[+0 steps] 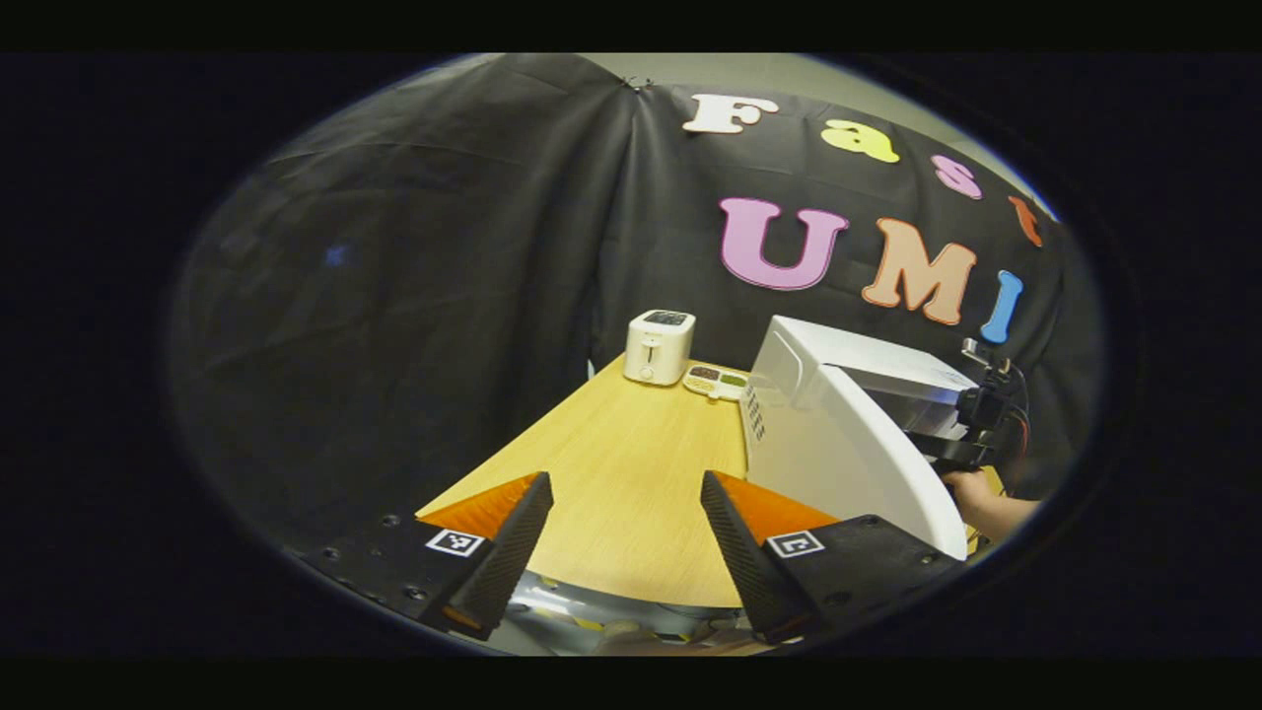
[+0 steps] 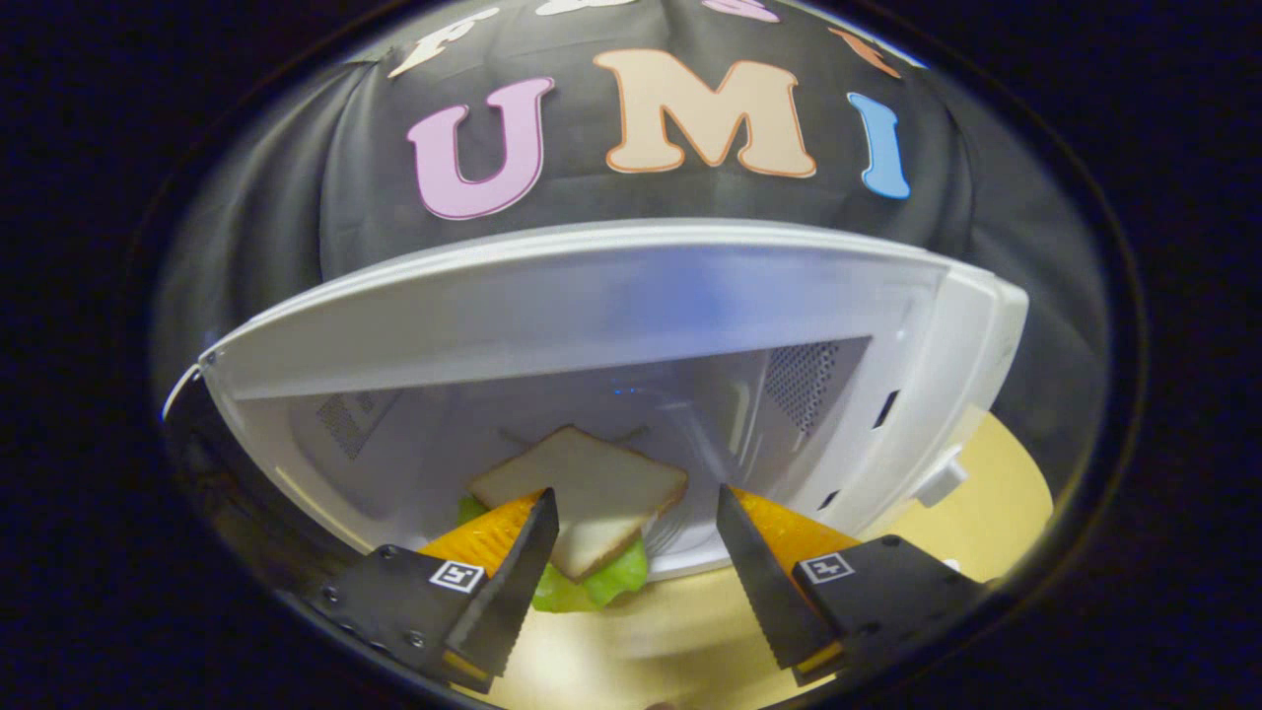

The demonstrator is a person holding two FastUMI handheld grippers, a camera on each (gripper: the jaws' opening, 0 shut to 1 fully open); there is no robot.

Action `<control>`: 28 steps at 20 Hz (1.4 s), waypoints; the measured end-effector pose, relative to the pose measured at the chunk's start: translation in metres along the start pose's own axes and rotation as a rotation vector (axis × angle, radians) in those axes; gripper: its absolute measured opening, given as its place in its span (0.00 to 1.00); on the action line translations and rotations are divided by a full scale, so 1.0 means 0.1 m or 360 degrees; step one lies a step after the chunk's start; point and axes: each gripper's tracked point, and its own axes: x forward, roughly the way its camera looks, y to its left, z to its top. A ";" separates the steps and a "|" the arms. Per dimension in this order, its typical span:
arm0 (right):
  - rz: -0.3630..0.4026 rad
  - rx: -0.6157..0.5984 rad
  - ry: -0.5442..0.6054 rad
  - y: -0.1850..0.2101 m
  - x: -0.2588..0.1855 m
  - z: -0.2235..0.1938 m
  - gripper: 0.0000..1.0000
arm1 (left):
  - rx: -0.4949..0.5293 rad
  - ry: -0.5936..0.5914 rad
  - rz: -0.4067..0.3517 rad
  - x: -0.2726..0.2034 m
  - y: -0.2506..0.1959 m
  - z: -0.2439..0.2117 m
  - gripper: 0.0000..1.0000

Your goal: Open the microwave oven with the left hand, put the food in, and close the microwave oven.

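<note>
Your sandwich (image 2: 582,493) sits low in the centre of the right gripper view, at the mouth of the open microwave (image 2: 611,325), partly over the cavity floor, with lettuce spilling from its near edge. Your right claw (image 2: 631,552) is spread wide, both fingers clear of the bread. Judge the sandwich light, soft and loosely stacked: it would squash or shear apart under a hard pinch, so take it across the two bread faces, gently, if it needs nudging deeper. In the left gripper view your left claw (image 1: 626,537) is also open and empty, above the surface (image 1: 631,463). The door (image 1: 848,463) stands swung out at right of centre; it looks stiff and light, best pushed near its free edge
</note>
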 end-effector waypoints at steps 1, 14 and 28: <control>0.0000 -0.0013 -0.0018 -0.01 -0.10 0.03 0.99 | 0.0012 0.0001 -0.0026 -0.01 -0.04 -0.01 0.88; -0.0040 0.0002 -0.0183 -0.33 -1.81 0.37 0.92 | 0.0091 0.0141 -0.0295 0.03 -0.38 -0.22 0.33; -0.0304 0.0215 -0.0168 -0.84 -2.86 0.03 0.99 | 0.0168 0.0256 -0.0740 -0.16 -0.99 -0.46 0.00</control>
